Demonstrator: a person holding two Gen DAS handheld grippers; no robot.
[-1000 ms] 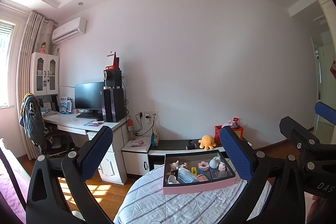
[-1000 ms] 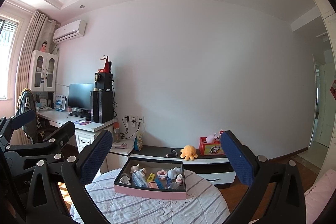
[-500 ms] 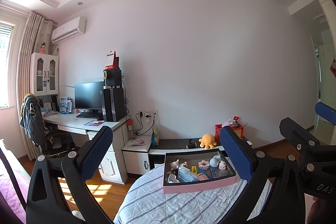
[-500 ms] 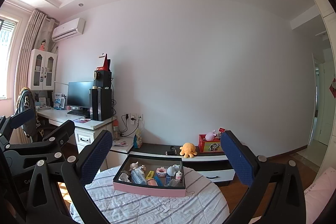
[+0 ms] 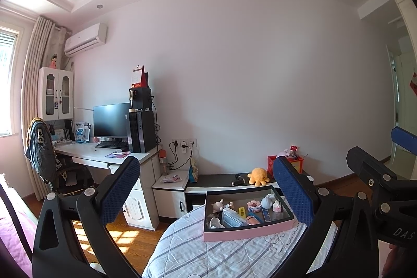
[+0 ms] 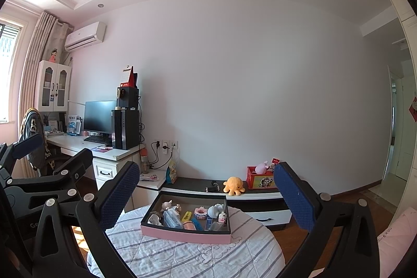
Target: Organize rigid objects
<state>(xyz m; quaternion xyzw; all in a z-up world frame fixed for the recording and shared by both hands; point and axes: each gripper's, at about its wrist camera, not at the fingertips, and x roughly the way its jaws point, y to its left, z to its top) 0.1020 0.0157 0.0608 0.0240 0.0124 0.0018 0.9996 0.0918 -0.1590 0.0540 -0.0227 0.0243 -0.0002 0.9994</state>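
Observation:
A pink box [image 5: 247,229] with a dark inside sits on a round table with a striped cloth [image 5: 208,254]. It holds several small items: white figurines, a yellow piece, a blue pack, a pink ring toy. The box also shows in the right wrist view [image 6: 186,233]. My left gripper [image 5: 206,189] is open and empty, raised above and short of the box. My right gripper [image 6: 206,189] is open and empty, at the same distance. Each gripper appears at the edge of the other's view.
A low black-and-white cabinet [image 6: 234,193] behind the table carries an orange octopus plush [image 6: 234,184] and a red toy box [image 6: 260,180]. A white desk [image 5: 104,155] with monitor and computer tower stands at left. A chair [image 5: 44,158] is far left.
Both views have tilted down slightly, so the box and table sit a little higher in frame and look a bit nearer. Both grippers stay open.

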